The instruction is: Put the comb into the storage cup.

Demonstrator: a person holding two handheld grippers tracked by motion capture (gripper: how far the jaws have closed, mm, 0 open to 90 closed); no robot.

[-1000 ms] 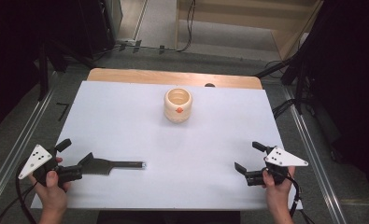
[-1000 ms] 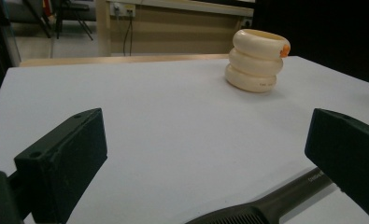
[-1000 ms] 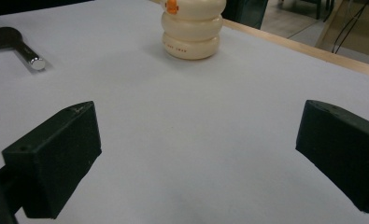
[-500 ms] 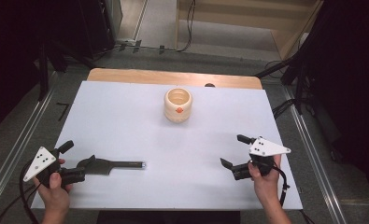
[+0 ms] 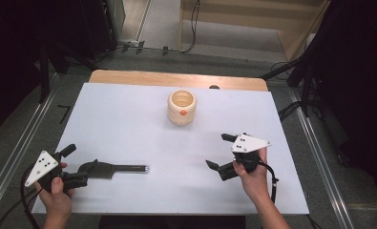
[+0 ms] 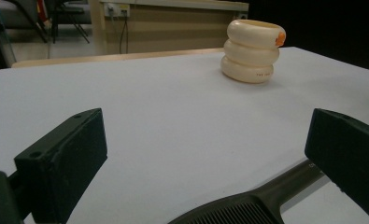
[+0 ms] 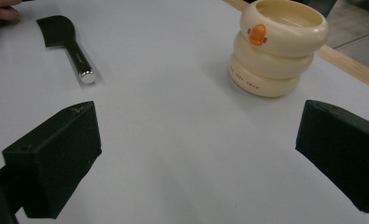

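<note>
Right gripper [image 5: 220, 153]: jaws spread wide, nothing between them but bare white table [image 5: 129, 124]. Against the frames from a second and half a second back, this gripper has travelled inward from the table's right edge toward the middle; the hand [image 5: 253, 179] comes with it. Left gripper [image 5: 74, 164]: jaws also spread wide, gripping nothing; it sits where it sat before, at the near left corner.

Comb [image 5: 113, 169], dark, with a long handle ending in a silver tip: unmoved since the earlier frames. It lies flat on the table, toothed end right at the mouth of the left jaws, handle running outward past the jaw on the right of the left gripper view [image 6: 247, 205]. Not clamped. From the right jaws it lies well apart, ahead and off to the left of the right gripper view [image 7: 70, 42].

Cream ringed cup [image 5: 182, 107] with an orange duck mark: unmoved, upright, ahead of the right jaws and toward the jaw on the right of that view [image 7: 275, 51]; far ahead of the left jaws [image 6: 253, 50].
</note>
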